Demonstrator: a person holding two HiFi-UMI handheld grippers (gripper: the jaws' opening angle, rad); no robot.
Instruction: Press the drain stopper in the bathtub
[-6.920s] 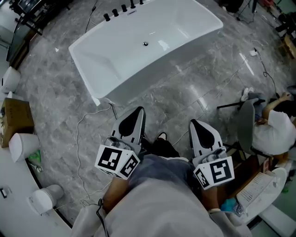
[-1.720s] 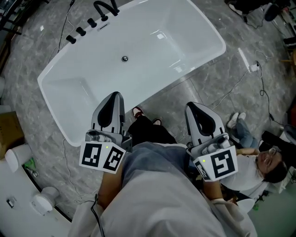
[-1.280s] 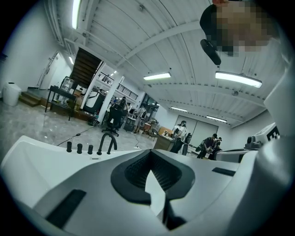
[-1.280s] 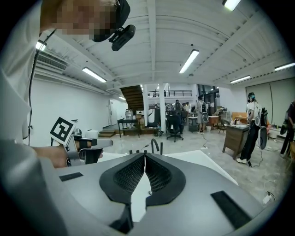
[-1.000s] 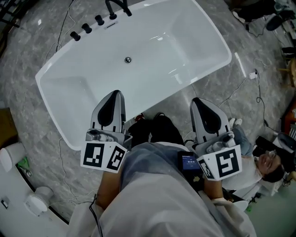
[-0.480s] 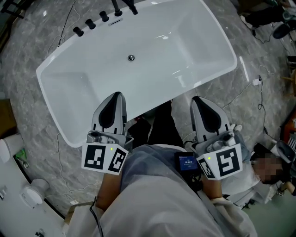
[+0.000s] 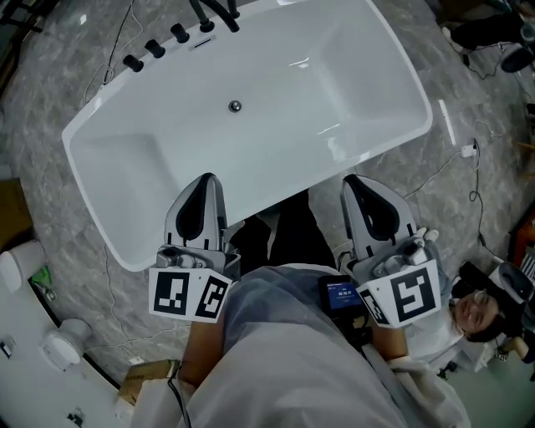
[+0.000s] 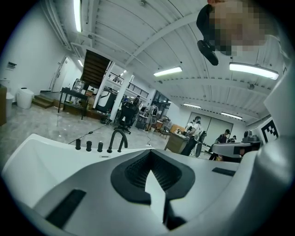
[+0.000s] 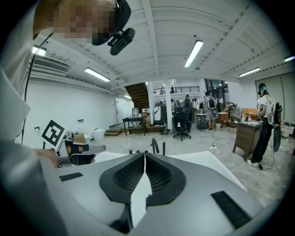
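The white bathtub [image 7: 117, 184] is open from above, its smooth basin bare all round the drain stopper [image 7: 235, 106] at twelve o'clock. Only the tub's near rim lies between that spot and the closed left claw [image 7: 209, 178] and closed right claw [image 7: 352, 180]. A black faucet [image 7: 209, 10] and a row of knobs [image 7: 155, 48] crowd the far rim at eleven o'clock, and a seated person [image 7: 478, 322] takes up the floor at four o'clock.

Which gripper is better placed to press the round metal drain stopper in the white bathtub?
Left, probably. The left gripper reaches over the white bathtub's near rim, nearer the round metal drain stopper; the right gripper hangs outside it. Both are shut.
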